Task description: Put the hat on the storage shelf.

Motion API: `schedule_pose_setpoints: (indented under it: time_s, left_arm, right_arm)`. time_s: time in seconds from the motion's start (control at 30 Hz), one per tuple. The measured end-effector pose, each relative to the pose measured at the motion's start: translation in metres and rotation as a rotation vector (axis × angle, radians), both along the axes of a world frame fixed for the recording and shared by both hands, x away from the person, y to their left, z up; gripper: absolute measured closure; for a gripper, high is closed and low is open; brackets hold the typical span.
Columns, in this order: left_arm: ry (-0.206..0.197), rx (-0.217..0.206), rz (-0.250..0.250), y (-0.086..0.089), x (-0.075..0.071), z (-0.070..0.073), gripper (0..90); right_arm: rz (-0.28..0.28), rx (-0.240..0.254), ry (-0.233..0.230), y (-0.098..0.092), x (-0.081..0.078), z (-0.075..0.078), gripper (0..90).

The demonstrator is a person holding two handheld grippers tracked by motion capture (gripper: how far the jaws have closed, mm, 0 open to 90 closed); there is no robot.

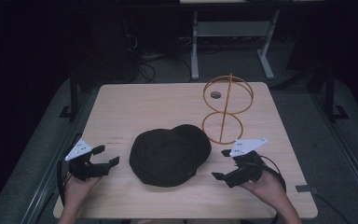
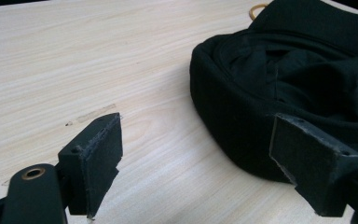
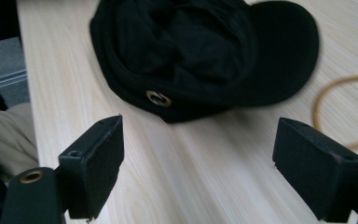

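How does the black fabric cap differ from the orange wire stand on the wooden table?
The black fabric cap is soft, dark and solid, while the orange wire stand is a thin, open frame of rings. The cap lies low and flat at the table's middle, between the left gripper and the right gripper; the stand rises upright farther back. Both rest on the light wooden table, and neither is held.

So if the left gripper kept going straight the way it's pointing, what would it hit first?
Most likely the black cap. It lies just ahead of the open left gripper, toward one finger's side, with bare table between them; depth is hard to judge.
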State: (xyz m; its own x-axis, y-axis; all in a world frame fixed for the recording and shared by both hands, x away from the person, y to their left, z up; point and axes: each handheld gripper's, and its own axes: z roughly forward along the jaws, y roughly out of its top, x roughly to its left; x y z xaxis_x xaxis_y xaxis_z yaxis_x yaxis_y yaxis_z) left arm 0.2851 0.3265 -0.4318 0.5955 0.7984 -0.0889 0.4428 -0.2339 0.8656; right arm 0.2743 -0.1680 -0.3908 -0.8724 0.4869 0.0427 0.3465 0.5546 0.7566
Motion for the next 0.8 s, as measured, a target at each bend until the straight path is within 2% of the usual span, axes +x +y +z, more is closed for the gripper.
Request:
schedule_pose_setpoints:
  time_s: [0.17,0.2,0.37,0.5,0.63,0.7,0.8]
  left_arm:
    - [0.007,0.004,-0.008,0.000,0.001,-0.001,16.8]
    - [0.008,0.005,-0.012,-0.001,0.001,-0.001,16.8]
    - [0.005,0.000,-0.007,0.000,0.001,-0.001,16.8]
    - [0.007,0.000,-0.007,0.000,0.002,-0.001,16.8]
    - [0.022,-0.005,-0.006,-0.001,0.003,-0.002,16.6]
    - [0.022,-0.008,-0.005,-0.001,0.002,-0.002,16.6]
    - [0.021,-0.009,-0.006,0.000,0.002,-0.001,16.6]
  right_arm:
    - [0.047,-0.014,0.001,0.018,0.002,0.006,18.3]
    - [0.074,-0.028,-0.010,0.026,0.004,0.008,20.2]
    - [0.126,-0.055,-0.018,0.048,0.003,0.012,24.3]
    - [0.166,-0.069,-0.019,0.066,0.004,0.012,28.8]
    - [0.202,-0.081,-0.040,0.080,0.005,0.010,33.6]
    - [0.212,-0.084,-0.027,0.086,0.007,0.009,36.9]
    - [0.233,-0.096,-0.031,0.094,0.008,0.006,41.1]
